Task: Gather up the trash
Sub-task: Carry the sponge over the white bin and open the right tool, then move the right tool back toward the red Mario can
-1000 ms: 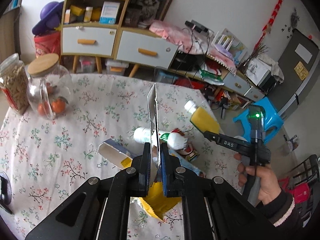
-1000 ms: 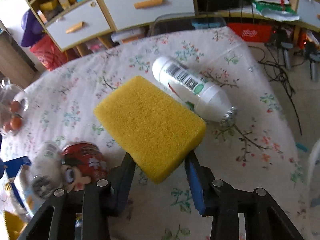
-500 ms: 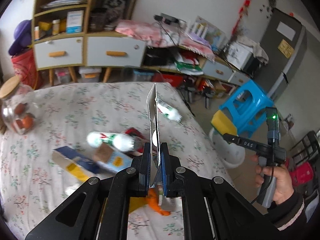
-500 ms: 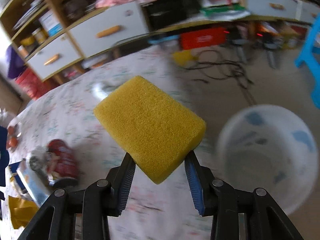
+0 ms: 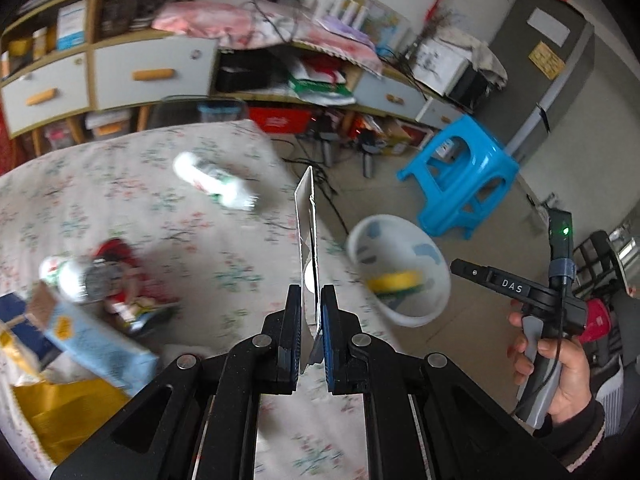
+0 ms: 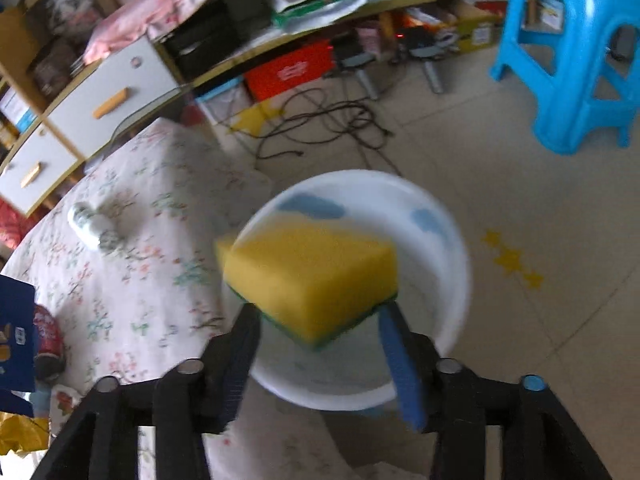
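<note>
Dropping out of the right gripper (image 6: 320, 344), whose jaws are opening, the yellow sponge (image 6: 312, 276) sits above the white bin (image 6: 448, 240) on the floor beside the table (image 5: 132, 184). "DAS" is the only readable print, on that gripper's body. Left gripper (image 5: 310, 316) is clamped on a thin card (image 5: 306, 216), with a bottle (image 5: 212, 182) and blue stool (image 5: 460, 176) farther off.

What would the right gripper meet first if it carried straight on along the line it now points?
Probably the yellow sponge, loose between the opening jaws of the right gripper. Beyond it lies the white bin on the floor, though depth is unclear.
</note>
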